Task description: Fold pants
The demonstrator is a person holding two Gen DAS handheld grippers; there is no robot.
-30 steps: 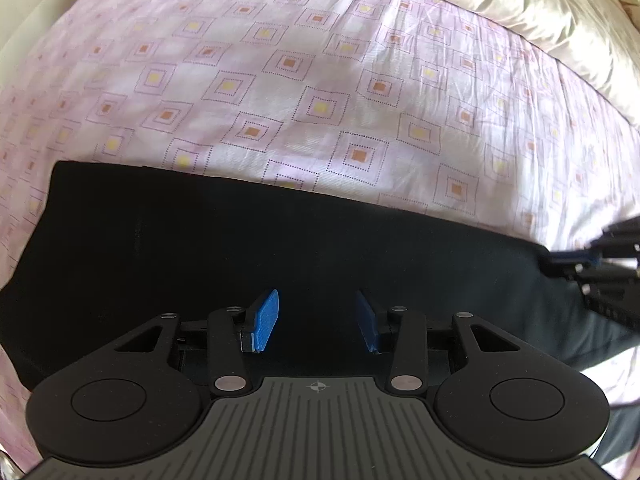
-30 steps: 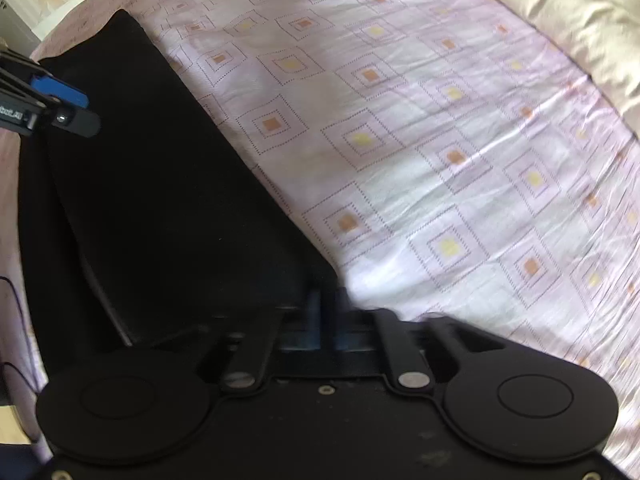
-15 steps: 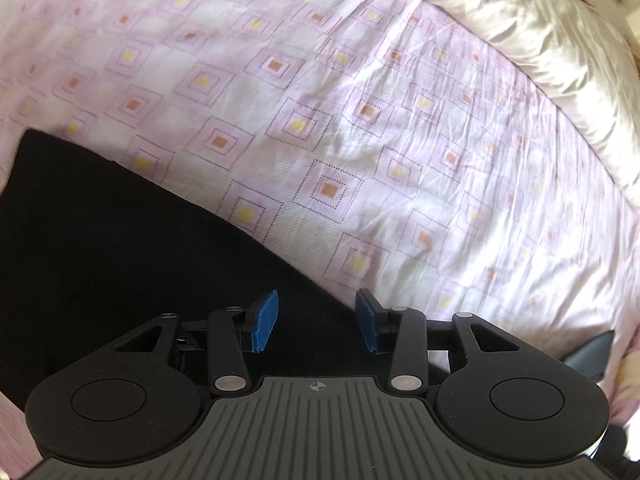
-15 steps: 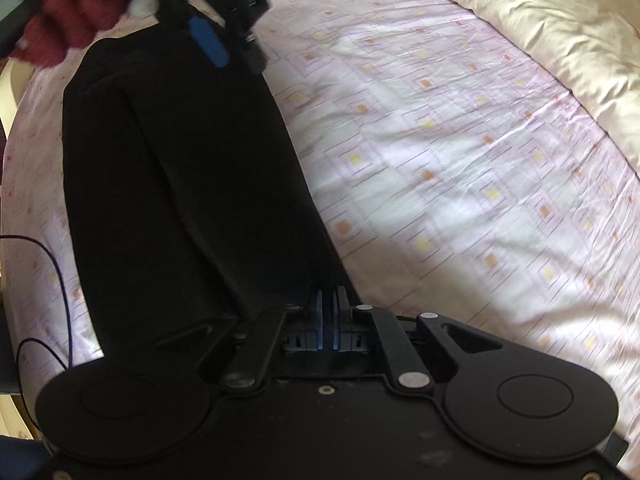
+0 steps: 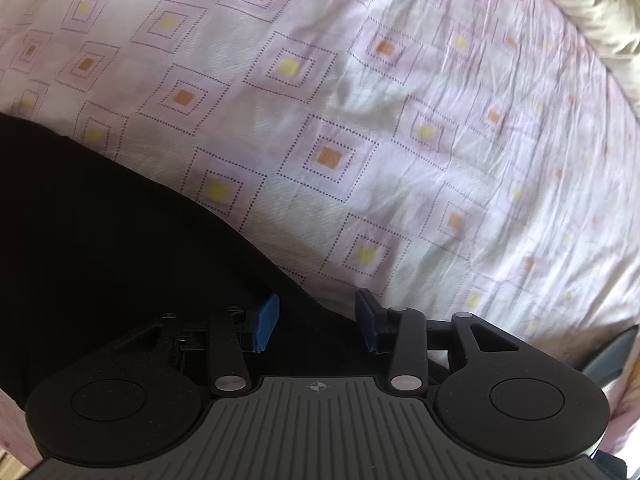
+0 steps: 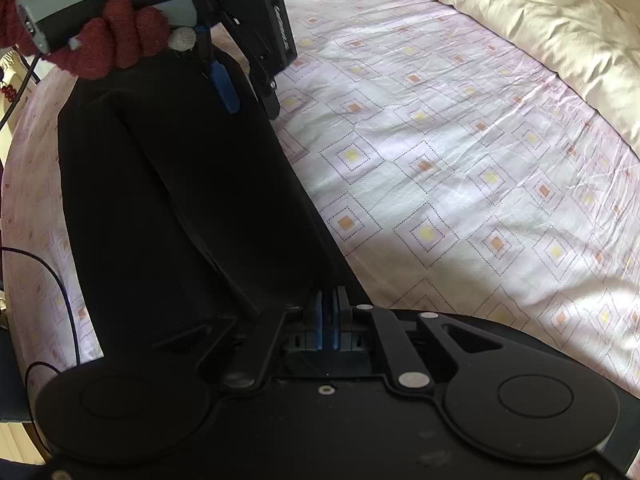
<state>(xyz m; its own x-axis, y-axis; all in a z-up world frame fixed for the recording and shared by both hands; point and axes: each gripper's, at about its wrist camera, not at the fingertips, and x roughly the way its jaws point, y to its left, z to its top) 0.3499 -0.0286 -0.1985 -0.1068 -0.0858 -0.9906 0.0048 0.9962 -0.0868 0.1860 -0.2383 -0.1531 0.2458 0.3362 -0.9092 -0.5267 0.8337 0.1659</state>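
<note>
Your right gripper (image 6: pixel 328 316) has its blue pads pressed together with almost no gap, pinching the near edge of the black pants (image 6: pixel 168 208), which lie as a long dark strip running away from you down the left part of the patterned sheet (image 6: pixel 460 184). That tight pinch looks meant to anchor one end so the cloth stays taut while the other end is handled. At the far end your left gripper (image 5: pixel 316 322) hangs over the pants' edge with its fingers (image 5: pixel 267 322) spread wide, dark fabric passing between them but nothing clamped; your red-gloved hand (image 6: pixel 108 44) grips its handle above the cloth. From the left wrist view the pants fill the near left and their edge crosses right under the open pads, so you seem lined up to close on that hem. A visible seam or layer line runs along the strip, suggesting the legs are already laid one on the other. The cream duvet (image 6: pixel 520 12) sits bunched at the far right, well apart from the work
</note>
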